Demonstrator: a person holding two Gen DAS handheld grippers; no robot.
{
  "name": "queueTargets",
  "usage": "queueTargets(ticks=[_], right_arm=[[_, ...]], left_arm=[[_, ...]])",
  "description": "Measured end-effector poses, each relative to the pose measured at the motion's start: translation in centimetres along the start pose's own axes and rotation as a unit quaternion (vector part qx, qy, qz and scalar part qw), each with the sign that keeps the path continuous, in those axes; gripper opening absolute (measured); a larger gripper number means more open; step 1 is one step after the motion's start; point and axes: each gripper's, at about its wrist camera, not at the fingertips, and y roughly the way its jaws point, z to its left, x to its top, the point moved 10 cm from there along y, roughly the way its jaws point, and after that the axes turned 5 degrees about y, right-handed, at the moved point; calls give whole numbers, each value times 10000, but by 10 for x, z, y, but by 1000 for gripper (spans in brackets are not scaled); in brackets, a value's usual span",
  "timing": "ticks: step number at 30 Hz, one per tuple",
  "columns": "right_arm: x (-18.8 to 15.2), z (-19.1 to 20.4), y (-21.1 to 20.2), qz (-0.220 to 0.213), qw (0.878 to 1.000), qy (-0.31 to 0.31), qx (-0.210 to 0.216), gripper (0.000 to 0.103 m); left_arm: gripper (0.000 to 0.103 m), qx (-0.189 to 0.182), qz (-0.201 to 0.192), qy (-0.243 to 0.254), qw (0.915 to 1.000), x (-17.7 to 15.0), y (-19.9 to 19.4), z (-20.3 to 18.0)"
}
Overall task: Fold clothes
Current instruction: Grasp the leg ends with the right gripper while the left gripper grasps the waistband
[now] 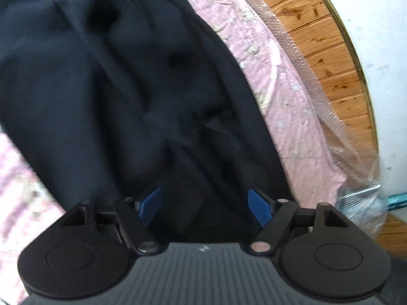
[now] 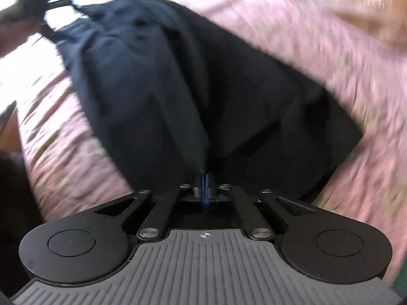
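Left gripper (image 1: 204, 207): blue fingers (image 1: 152, 205) spread wide, nothing between them, poised over the dark navy garment (image 1: 122, 81), which lies rumpled ahead of and below both fingers. Pink patterned bed cover (image 1: 287, 101): beyond the garment, right of the right finger, also at far left. Wooden headboard (image 1: 328, 50): further right, under clear plastic wrap (image 1: 356, 157).

Right gripper (image 2: 206, 189): fingers (image 2: 209, 190) clenched together, pinching a fold of the same garment (image 2: 162, 81), cloth rising taut ahead of the tips. Bed cover (image 2: 318, 33) on both sides; view blurred.
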Motion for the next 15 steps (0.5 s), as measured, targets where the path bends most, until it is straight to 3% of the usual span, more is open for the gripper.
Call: queueTargets(ticks=[4,7,10,12,13,14,15], right_arm=[[-15,15,-23,-146,9960,-685,-549,0],[-25,23,-37,-230,9888,-1099,-983,0],[-26,14,-35,-308,9867,-1009,-1237,0],[-27,8,-37,-378,9868,-895,-1297,0],[-27,5,-38,-416,9869,-839,-1315,0],[-28,2,-40,-454,9870,-783,-1332,0],[-29,0,-41,-485,9875,-706,-1326,0]], left_arm=[[86,-99,-18,-169,9998,15,26,-16],[88,69,170,-116,9998,20,51,-24],[86,396,474,-179,9979,10,70,-19],[82,424,526,-220,9975,2,77,-15],[72,418,541,-261,9973,-1,81,-12],[41,363,528,-316,9974,-2,84,-10],[18,290,506,-372,9976,-2,86,-8]])
